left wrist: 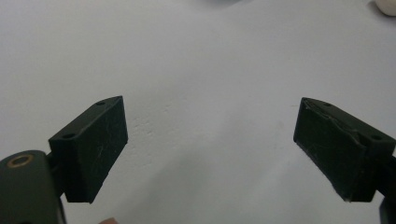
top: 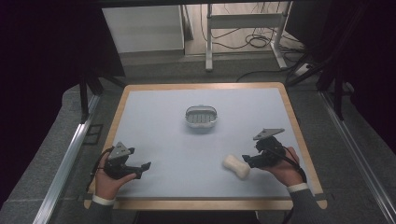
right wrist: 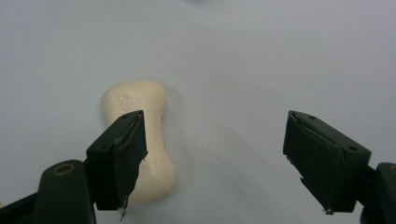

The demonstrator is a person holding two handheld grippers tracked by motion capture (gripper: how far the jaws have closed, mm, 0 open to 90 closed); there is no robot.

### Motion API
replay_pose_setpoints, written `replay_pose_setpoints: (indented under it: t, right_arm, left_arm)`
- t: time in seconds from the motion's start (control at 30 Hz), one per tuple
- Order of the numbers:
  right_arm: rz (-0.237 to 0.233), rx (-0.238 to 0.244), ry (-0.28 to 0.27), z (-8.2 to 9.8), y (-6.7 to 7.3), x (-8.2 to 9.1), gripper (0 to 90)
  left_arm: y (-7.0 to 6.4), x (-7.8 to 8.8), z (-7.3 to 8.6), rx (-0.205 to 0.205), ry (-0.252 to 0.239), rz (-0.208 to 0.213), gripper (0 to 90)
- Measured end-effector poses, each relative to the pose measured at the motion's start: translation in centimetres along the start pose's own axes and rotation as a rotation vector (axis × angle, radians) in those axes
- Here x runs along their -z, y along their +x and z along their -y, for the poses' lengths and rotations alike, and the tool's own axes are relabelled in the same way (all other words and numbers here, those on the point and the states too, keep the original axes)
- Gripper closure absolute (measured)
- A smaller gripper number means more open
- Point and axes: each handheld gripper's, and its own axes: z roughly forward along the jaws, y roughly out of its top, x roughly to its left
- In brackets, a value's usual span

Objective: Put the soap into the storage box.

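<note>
In the high view, the left gripper [top: 145, 169] was held low over the pale blue table mat [top: 163, 135], its jaws spread with nothing between them. The right gripper [top: 246, 160] was seen just beside a cream, waisted bar of soap [top: 236, 166], which lay at its tips. A small oval metal dish [top: 201, 117] stood well beyond both grippers.

In the left gripper view, the jaws were spread wide over bare mat.

In the right gripper view, the jaws were held apart, gripping nothing; the soap [right wrist: 140, 140] lay partly behind the left-hand jaw, outside the gap.
</note>
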Motion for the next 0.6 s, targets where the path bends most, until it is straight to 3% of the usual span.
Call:
replay_pose_setpoints:
  t: [0.4,0.6]
  right_arm:
    - [-0.023,0.028,0.033,-1.0,0.6,-0.5,23.6]
    - [-0.039,0.052,0.077,-1.1,1.2,-0.9,23.6]
  left_arm:
    - [-0.4,-0.4,-0.1,-0.017,0.014,0.011,10.4]
    - [-0.5,-0.6,-0.1,-0.018,0.016,0.017,10.4]
